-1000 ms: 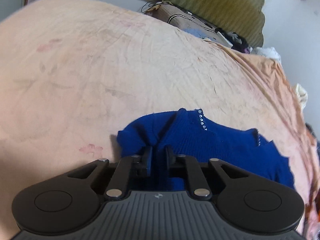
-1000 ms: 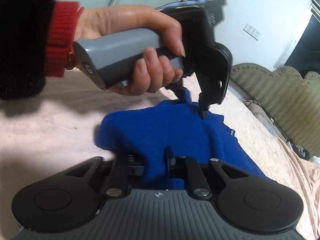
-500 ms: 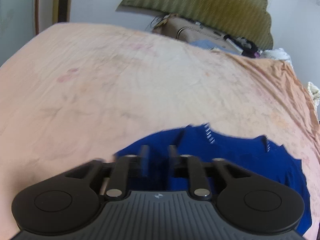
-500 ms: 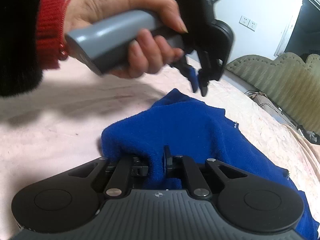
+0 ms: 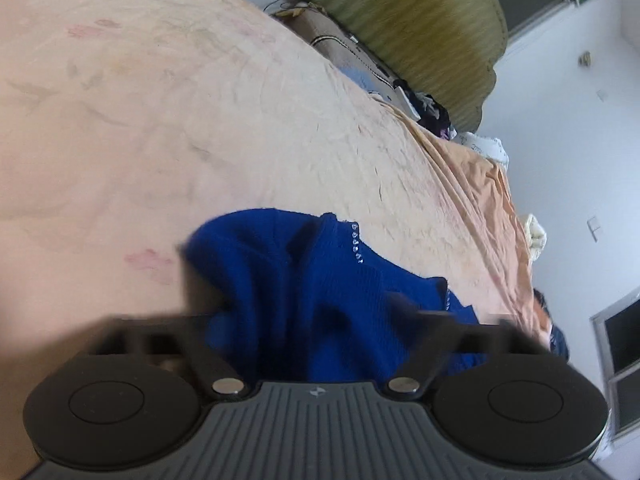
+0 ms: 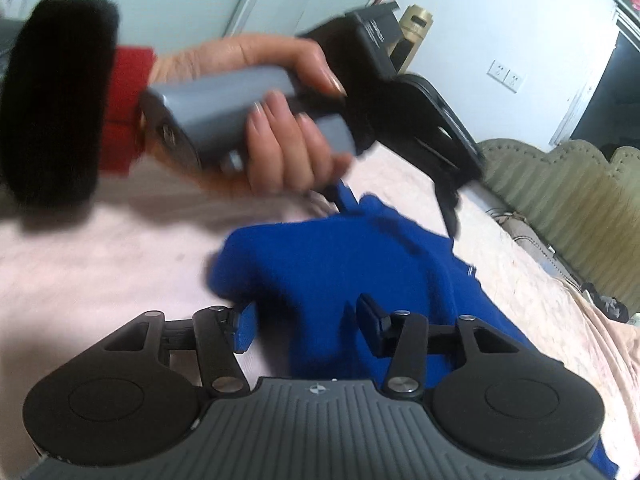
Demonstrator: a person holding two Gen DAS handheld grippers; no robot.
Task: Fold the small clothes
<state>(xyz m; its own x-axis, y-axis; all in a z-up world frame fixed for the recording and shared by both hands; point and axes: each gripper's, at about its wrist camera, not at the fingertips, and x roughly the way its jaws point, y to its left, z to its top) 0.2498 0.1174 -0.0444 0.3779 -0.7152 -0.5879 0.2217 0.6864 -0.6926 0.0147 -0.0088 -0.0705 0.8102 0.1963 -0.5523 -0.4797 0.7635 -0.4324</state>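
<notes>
Both jaws stand apart over the blue knitted sweater (image 6: 340, 264) on the peach bed sheet (image 5: 200, 120): right hand-held gripper (image 6: 306, 330) opening astride a ridge, left hand-held gripper (image 5: 312, 320) closing around bunched cloth, so the fold may slump.

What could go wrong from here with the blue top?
1. The right gripper is opening with the blue top bunched between its fingers; the fold may slump.
2. The left gripper is closing just above the raised edge; it could grab several layers or snag the rhinestones.
</notes>
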